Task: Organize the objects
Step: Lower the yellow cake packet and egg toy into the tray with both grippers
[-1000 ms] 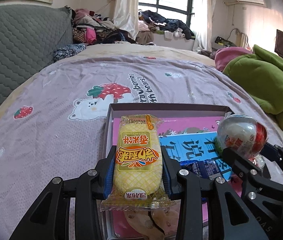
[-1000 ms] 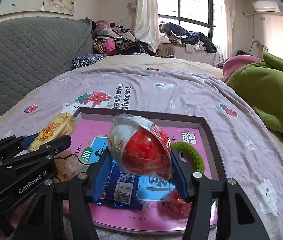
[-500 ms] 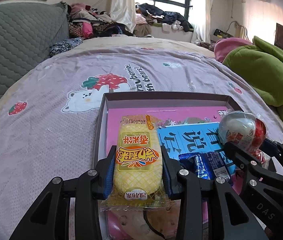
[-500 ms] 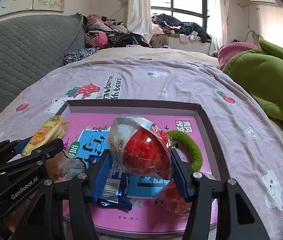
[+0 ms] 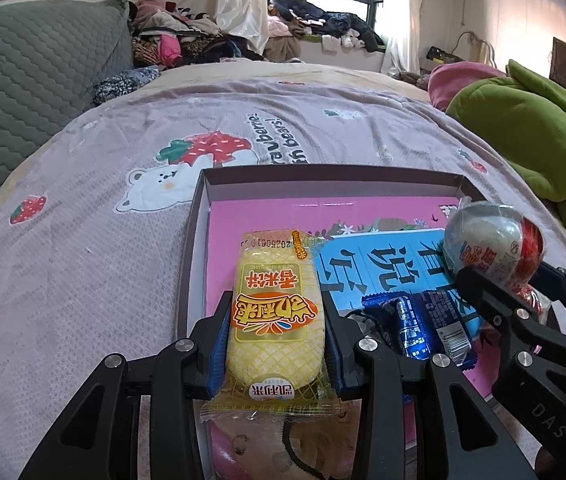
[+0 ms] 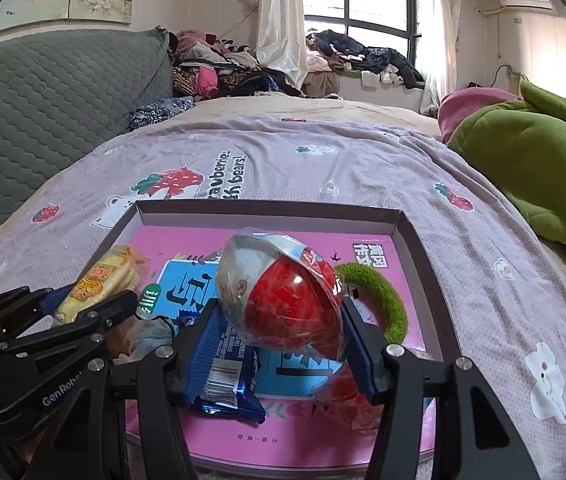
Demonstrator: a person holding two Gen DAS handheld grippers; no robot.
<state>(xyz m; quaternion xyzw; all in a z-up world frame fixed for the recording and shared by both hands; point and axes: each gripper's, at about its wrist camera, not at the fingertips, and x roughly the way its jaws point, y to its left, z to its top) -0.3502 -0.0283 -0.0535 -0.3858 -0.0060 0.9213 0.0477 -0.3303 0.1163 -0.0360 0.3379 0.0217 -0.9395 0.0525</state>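
Gripping a flat yellow snack pack [image 5: 277, 322] in crinkly clear wrap, the left gripper [image 5: 277, 334] is clamped on its long sides, held above the near left corner of a shallow cardboard tray [image 5: 325, 174]. A round ball [image 6: 283, 300], half red and half silvery white, sealed in glossy film, is pinched between the blue pads of the right gripper [image 6: 283, 322], over the tray's middle. The tray is lined with a smooth pink printed sheet [image 6: 187, 240] with a blue panel. A shiny blue foil packet [image 6: 225, 376] is lying crumpled inside, just under the ball. A fuzzy green curved ring [image 6: 379, 296] is seen on the sheet at the right. A red wrapped item [image 6: 347, 396] is partly hidden below the right jaw. The tray is set on a soft mauve blanket [image 5: 83, 264] printed with strawberries and a bear. A plush green quilt [image 6: 523, 168] is bunched at the right.
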